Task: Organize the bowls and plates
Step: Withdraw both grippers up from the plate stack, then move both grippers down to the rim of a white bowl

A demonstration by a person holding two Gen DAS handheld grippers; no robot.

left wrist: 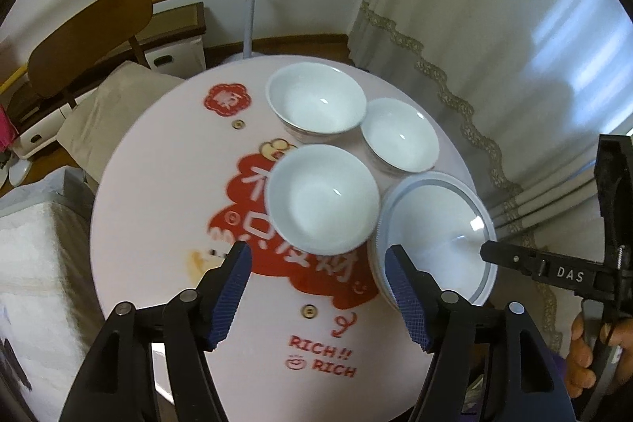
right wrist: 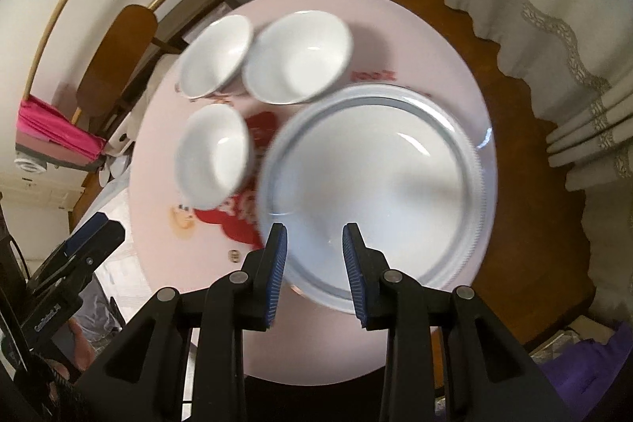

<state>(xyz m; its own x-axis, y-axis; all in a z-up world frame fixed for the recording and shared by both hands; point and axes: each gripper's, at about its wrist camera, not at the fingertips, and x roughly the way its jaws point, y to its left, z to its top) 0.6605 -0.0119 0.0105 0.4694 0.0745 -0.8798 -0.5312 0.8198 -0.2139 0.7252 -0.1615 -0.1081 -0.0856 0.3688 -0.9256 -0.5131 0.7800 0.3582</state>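
Plates (right wrist: 376,169): stacked, counter (left wrist: 158,224) at 3 o'clock, done. Bowls: three loose at 12 o'clock, nearest (left wrist: 322,198), unstacked. Left claw (left wrist: 318,289), right claw (right wrist: 314,271): both apart, empty

Black tongs (left wrist: 318,287) — ribbed blue pads (left wrist: 407,295) (silver rivets).

Three empty white bowls (left wrist: 322,196) (left wrist: 316,101) (left wrist: 399,133) sit upright beside a stack of grey-rimmed white plates (left wrist: 435,236).
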